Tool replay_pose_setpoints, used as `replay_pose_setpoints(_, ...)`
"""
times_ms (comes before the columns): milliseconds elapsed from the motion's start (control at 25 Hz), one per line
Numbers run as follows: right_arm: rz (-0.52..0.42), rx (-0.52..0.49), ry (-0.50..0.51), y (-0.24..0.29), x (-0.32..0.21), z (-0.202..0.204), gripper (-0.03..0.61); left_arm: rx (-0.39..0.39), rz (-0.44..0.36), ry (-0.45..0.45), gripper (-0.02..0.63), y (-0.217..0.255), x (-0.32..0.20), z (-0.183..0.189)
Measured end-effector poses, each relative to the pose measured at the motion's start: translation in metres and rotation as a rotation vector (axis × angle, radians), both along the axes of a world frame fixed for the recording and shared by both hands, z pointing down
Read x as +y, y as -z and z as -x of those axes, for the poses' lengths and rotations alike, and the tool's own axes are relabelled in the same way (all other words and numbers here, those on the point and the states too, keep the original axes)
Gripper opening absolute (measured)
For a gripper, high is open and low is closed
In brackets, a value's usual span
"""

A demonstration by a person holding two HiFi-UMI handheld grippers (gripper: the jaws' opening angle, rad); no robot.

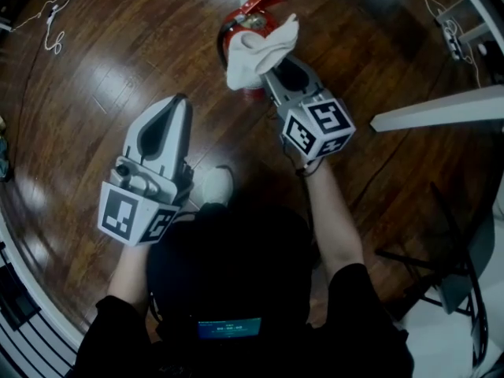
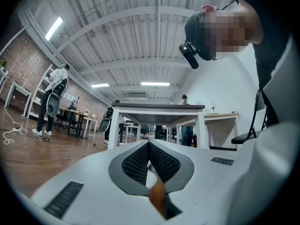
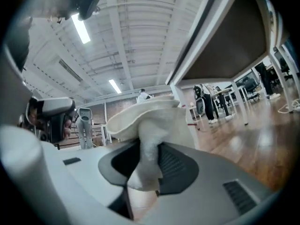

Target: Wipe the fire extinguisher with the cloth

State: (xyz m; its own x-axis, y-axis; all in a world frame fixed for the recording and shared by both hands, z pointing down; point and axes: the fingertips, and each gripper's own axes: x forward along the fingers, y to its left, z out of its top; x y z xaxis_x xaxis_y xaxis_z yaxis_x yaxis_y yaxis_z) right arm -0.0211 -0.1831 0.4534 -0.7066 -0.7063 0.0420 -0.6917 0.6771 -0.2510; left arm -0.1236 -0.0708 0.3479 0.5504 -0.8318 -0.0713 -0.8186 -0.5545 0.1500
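Note:
A red fire extinguisher (image 1: 250, 14) stands on the wooden floor at the top middle of the head view, largely hidden by a white cloth (image 1: 258, 49). My right gripper (image 1: 272, 71) is shut on that cloth, which bunches up between its jaws (image 3: 149, 139) and flops over the extinguisher's body. My left gripper (image 1: 179, 101) hangs lower left of the extinguisher, well apart from it, jaws shut on nothing. In the left gripper view its jaws (image 2: 149, 146) meet at the tip and point toward a white table.
A white table edge (image 1: 441, 110) juts in at the right, with a black chair base (image 1: 441, 274) below it. Cables (image 1: 51, 22) lie on the floor at the upper left. A white table (image 2: 159, 114) and several people stand across the room.

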Motion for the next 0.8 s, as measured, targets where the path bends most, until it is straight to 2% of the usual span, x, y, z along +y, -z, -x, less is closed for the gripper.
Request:
replay_pose_setpoints(160,-0.051,-0.056,0.026,0.044,-0.001,0.011,0.127,-0.001,-0.003,-0.001,0.002,0.001,0.001,-0.003)
replay_pose_setpoints(320,-0.006,-0.107,0.044,0.049,-0.011,0.031,0.127,0.003,0.003,0.005,0.002,0.0,0.002,0.0)
replay_pose_setpoints(520,0.083,-0.056,0.074,0.001,-0.016,0.06,0.126,0.005,0.005,0.014,0.002,-0.001,0.002,0.005)
replay_pose_setpoints(800,0.156,0.024,0.093,-0.068,-0.015,0.082,0.124,0.014,0.005,0.016,0.002,0.0,0.0,0.009)
